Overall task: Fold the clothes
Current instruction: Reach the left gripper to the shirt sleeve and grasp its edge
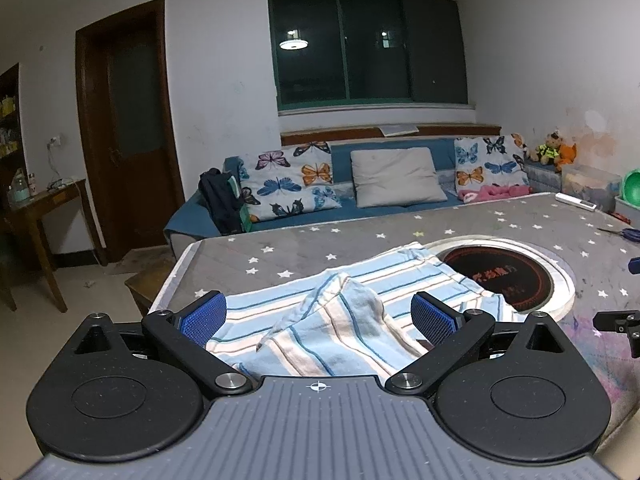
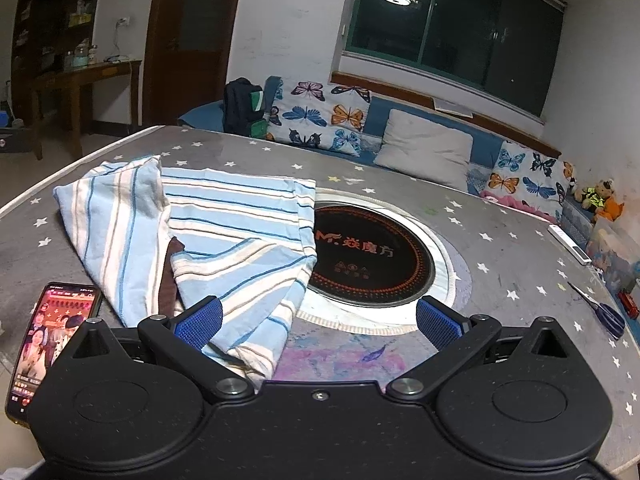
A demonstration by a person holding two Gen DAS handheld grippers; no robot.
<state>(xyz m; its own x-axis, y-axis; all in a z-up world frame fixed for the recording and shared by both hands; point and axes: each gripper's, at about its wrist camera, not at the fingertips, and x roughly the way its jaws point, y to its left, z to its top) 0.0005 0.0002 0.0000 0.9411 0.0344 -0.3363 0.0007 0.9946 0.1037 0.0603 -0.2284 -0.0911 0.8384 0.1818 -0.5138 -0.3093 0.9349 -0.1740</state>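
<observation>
Left claw [image 1: 318, 316]: spread wide, gripping nothing; its blue pads [image 1: 204, 316] stand on either side of a raised fold of cloth without pressing it.
Right claw [image 2: 318, 322]: likewise released, jaws far apart; its left pad [image 2: 200, 322] lies over the near corner of the cloth, its right pad over bare table cover.
Striped shirt [image 2: 224, 232]: pale blue and white, with thin darker stripes; it lies on the table, partly folded, one flap turned over along the left side and a bunched ridge [image 1: 340, 300] near the left claw. Its right edge overlaps the rim of the round cooktop.
Brown patch [image 2: 170, 276]: a dark strip showing between two layers of the shirt; whether lining or separate cloth cannot be told.
Cooktop [image 2: 372, 256]: a black disc with orange markings, set in a white ring in the middle of the table.
Table [image 2: 500, 248]: covered in grey cloth with white stars.
Phone [image 2: 52, 336]: screen lit, lying at the near left edge, just beside the shirt.
Scissors [image 2: 608, 314]: blue-handled, at the right edge, well apart from the shirt.
Remote [image 2: 568, 244]: white, near the far right edge.
Sofa [image 1: 400, 152]: blue, beyond the table, with butterfly cushions [image 1: 292, 180] and a plain grey one.
</observation>
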